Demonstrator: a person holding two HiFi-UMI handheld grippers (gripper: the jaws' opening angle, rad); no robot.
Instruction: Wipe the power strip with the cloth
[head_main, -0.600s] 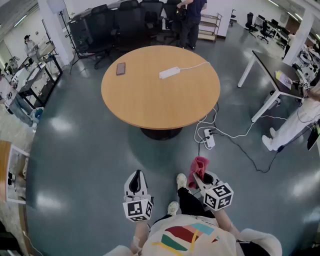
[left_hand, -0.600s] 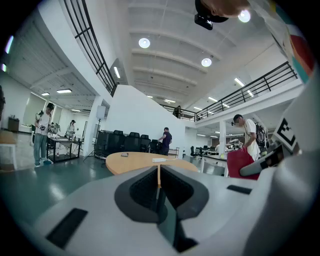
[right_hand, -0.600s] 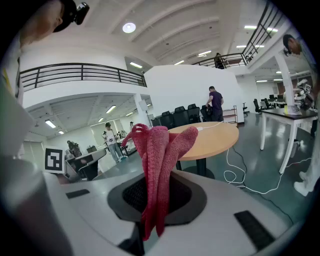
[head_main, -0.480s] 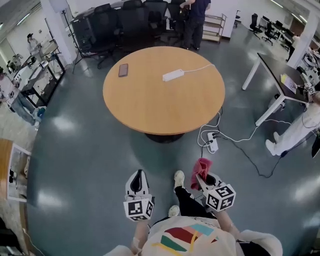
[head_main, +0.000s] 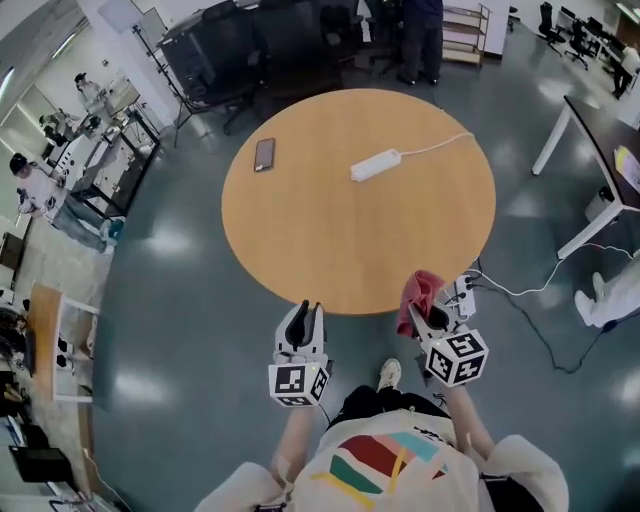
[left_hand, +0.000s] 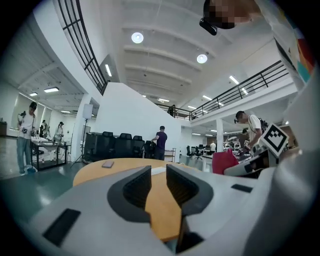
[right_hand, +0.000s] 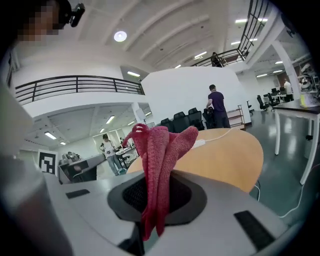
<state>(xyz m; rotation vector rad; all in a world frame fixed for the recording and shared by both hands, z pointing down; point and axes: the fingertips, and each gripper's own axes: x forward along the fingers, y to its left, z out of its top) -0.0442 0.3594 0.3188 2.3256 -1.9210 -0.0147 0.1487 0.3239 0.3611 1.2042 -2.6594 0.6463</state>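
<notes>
A white power strip (head_main: 375, 165) with its cord lies on the far half of the round wooden table (head_main: 300, 230). It shows small past the jaws in the left gripper view (left_hand: 157, 170) and beside the cloth in the right gripper view (right_hand: 200, 143). My right gripper (head_main: 432, 318) is shut on a red cloth (head_main: 420, 292) at the table's near right edge; the cloth (right_hand: 160, 150) stands up bunched from between the jaws. My left gripper (head_main: 307, 310) is at the near edge, its jaws a narrow gap apart with nothing between them (left_hand: 158, 182).
A dark phone (head_main: 264, 154) lies on the table's far left. On the floor right of the table are a second power strip and cables (head_main: 465, 290). Black office chairs (head_main: 250, 45) and a standing person (head_main: 422, 30) are behind the table. A desk (head_main: 600, 140) stands at right.
The view has closed in on the table. Both grippers, earlier over the bare floor well short of it, are now at its near edge. The cloth stays in the right gripper.
</notes>
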